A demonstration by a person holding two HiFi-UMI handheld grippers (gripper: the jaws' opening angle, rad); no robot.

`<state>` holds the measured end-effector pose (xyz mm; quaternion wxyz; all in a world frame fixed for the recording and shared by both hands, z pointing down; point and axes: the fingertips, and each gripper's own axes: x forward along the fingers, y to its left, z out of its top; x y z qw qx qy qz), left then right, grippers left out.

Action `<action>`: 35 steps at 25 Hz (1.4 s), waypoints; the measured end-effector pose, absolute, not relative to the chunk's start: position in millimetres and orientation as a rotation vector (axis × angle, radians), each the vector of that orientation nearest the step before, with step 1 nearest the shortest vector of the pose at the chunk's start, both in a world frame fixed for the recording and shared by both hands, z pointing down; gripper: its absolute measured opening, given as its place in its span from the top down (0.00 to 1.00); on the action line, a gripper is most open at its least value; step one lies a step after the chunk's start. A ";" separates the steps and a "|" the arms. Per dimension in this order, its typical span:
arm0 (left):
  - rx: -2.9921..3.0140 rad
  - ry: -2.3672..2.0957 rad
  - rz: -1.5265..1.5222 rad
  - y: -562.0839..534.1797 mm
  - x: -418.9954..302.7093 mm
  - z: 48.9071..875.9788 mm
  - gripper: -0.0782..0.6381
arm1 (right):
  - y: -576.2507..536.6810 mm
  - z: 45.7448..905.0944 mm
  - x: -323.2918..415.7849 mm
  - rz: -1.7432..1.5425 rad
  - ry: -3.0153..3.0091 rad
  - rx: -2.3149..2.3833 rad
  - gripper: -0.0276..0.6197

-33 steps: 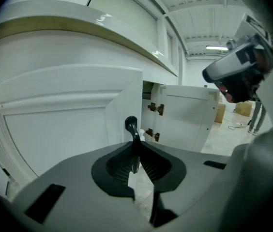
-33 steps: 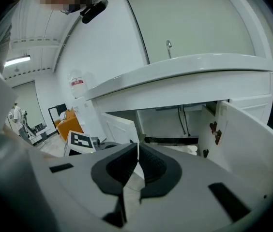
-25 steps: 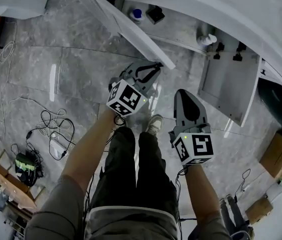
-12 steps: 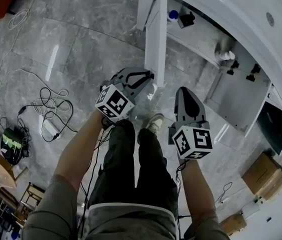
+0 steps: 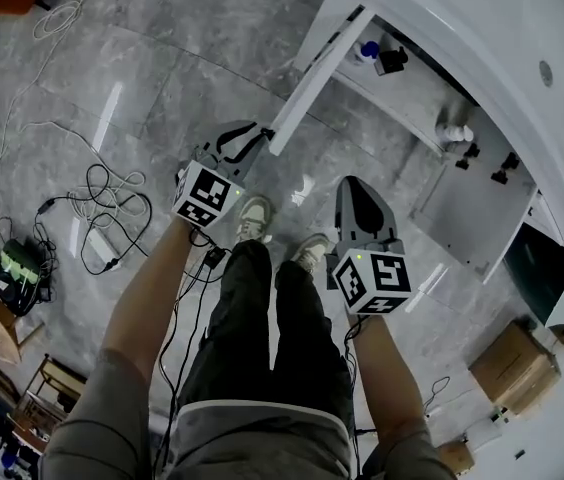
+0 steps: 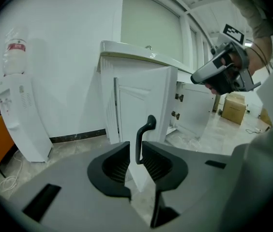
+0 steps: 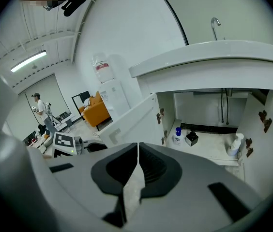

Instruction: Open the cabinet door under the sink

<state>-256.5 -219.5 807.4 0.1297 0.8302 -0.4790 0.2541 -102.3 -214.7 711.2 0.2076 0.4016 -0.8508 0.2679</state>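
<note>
Both white cabinet doors under the sink stand open. The left door (image 5: 317, 73) (image 6: 146, 95) is swung far out, and its black handle (image 6: 144, 132) stands between the jaws of my left gripper (image 5: 257, 133) (image 6: 136, 146). Those jaws are opening, and a thin gap shows on each side of the handle. The right door (image 5: 467, 208) hangs open to the right. My right gripper (image 5: 355, 186) (image 7: 137, 146) is shut on nothing and points into the open cabinet from a distance.
On the cabinet floor stand a blue-capped bottle (image 7: 177, 136), a black box (image 7: 191, 138) and a white spray bottle (image 7: 233, 145). Cables (image 5: 102, 208) lie on the floor at left. A water dispenser (image 6: 22, 115) stands left of the cabinet, and cardboard boxes (image 5: 512, 368) at right.
My left gripper has moved left with the handle and the left door has swung wider open. Its jaws have parted. The right gripper has drifted a little.
</note>
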 end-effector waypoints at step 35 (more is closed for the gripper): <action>2.532 -1.369 0.615 -234.9 -187.3 526.3 0.85 | -244.6 471.6 -15.8 0.526 -2.438 1.326 0.91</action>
